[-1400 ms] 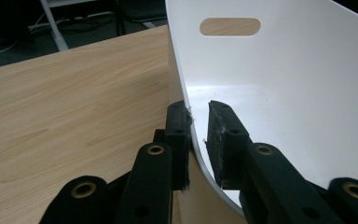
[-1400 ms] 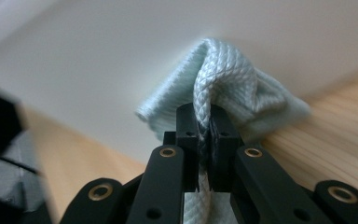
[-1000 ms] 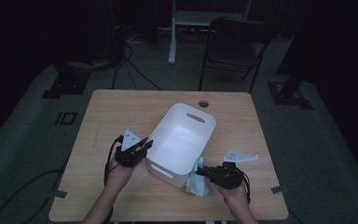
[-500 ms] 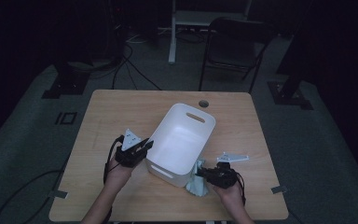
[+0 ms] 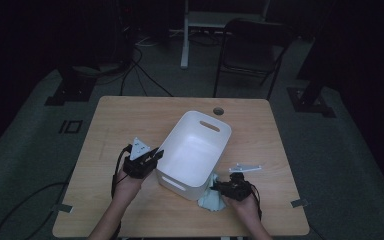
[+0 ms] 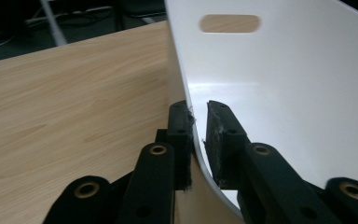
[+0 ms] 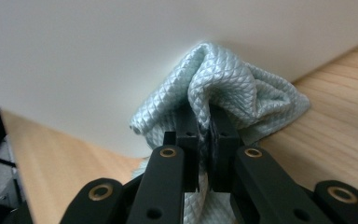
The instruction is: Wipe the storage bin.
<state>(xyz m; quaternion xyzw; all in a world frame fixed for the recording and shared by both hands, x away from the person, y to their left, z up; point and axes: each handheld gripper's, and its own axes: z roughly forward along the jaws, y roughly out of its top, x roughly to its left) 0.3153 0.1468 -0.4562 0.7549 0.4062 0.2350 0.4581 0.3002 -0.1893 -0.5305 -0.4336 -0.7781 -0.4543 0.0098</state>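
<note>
A white plastic bin (image 5: 177, 181) with slot handles stands askew in the middle of the wooden table (image 5: 130, 120). My left gripper (image 5: 156, 154) is shut on the bin's left rim; in the left gripper view its jaws straddle the thin white wall (image 6: 284, 93), one pad (image 6: 181, 122) outside and one inside. My right gripper (image 5: 215, 187) is shut on a pale blue quilted cloth (image 5: 211, 200) at the bin's near right corner. In the right gripper view the bunched cloth (image 7: 228, 79) is pressed against the bin's outer wall (image 7: 98, 56), low over the tabletop.
A round cable hole (image 5: 219, 110) sits at the table's far edge behind the bin. A dark chair (image 5: 252, 50) stands beyond the table, and cables run across the floor at the far left. Bare wood lies to the left of and behind the bin.
My right gripper has sunk with the cloth and shifted left toward the bin's near corner, so the cloth now lies against the wall. The left gripper and the bin have stayed put.
</note>
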